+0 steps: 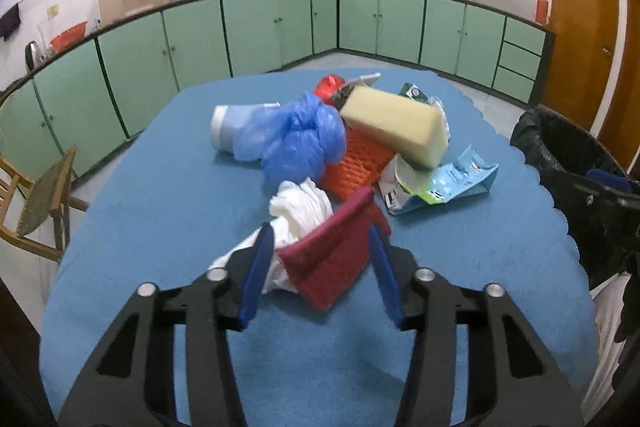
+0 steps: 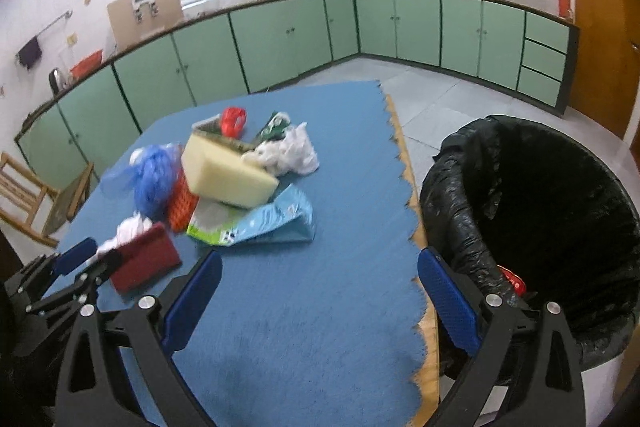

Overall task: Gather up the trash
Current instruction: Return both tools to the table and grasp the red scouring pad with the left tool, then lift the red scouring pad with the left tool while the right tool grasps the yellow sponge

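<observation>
A dark red pad [image 1: 332, 259] lies at the near end of a trash pile on the blue tablecloth [image 1: 152, 195]. My left gripper [image 1: 320, 231] is shut on it, a blue pad against each side, and a white plastic bag [image 1: 300, 207] bunches beside the left finger. The right wrist view shows that gripper [image 2: 100, 253] low at the left with the red pad [image 2: 146, 259]. My right gripper [image 2: 320, 259] stands wide open over bare cloth near the table's right edge, holding nothing. Behind lie a yellow foam block [image 1: 396, 127], a blue bag [image 1: 300, 139], orange mesh [image 1: 356, 163] and a light blue carton [image 1: 452, 183].
A bin lined with a black bag [image 2: 540, 187] stands off the table's right edge, with something red [image 2: 512, 281] inside. A wooden chair [image 1: 36, 195] sits left of the table. Green cabinets run along the far walls, and an orange door [image 1: 580, 39] is at the right.
</observation>
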Motion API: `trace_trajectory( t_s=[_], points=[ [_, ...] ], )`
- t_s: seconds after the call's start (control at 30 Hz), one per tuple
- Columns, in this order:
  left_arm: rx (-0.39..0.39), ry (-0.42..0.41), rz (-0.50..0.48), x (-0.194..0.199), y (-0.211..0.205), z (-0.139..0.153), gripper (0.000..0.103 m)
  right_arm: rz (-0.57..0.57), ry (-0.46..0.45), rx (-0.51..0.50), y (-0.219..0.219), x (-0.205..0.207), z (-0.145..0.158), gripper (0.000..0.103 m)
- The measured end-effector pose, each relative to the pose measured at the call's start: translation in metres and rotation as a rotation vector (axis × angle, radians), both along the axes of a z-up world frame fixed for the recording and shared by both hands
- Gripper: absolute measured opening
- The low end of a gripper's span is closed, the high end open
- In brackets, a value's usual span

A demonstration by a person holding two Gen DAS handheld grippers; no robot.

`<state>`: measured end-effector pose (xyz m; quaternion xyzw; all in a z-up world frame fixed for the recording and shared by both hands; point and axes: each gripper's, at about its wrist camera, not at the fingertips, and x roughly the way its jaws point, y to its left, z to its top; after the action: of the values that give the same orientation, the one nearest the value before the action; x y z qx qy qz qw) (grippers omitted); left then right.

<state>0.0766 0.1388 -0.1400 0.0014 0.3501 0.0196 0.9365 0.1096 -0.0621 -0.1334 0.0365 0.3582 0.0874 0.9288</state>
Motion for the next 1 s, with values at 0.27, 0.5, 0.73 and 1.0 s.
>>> trace_trajectory(
  t_s=[0.27, 0.5, 0.73, 1.0],
  points=[
    [-0.027, -0.006, -0.01, -0.012, -0.012, -0.001, 0.041, 0.043, 0.02, -0.028, 0.005, 0.002, -0.008, 0.08],
    [-0.027, 0.021, -0.103, -0.02, -0.044, -0.009, 0.04, 0.034, 0.043, -0.001, -0.004, 0.007, -0.014, 0.072],
    [-0.033, 0.09, -0.066, -0.002, -0.04, -0.03, 0.038, 0.025, 0.059, 0.014, -0.011, 0.009, -0.017, 0.064],
    [-0.038, 0.087, -0.096, -0.003, -0.045, -0.024, 0.065, 0.032, 0.065, 0.015, -0.007, 0.008, -0.018, 0.064]
  ],
)
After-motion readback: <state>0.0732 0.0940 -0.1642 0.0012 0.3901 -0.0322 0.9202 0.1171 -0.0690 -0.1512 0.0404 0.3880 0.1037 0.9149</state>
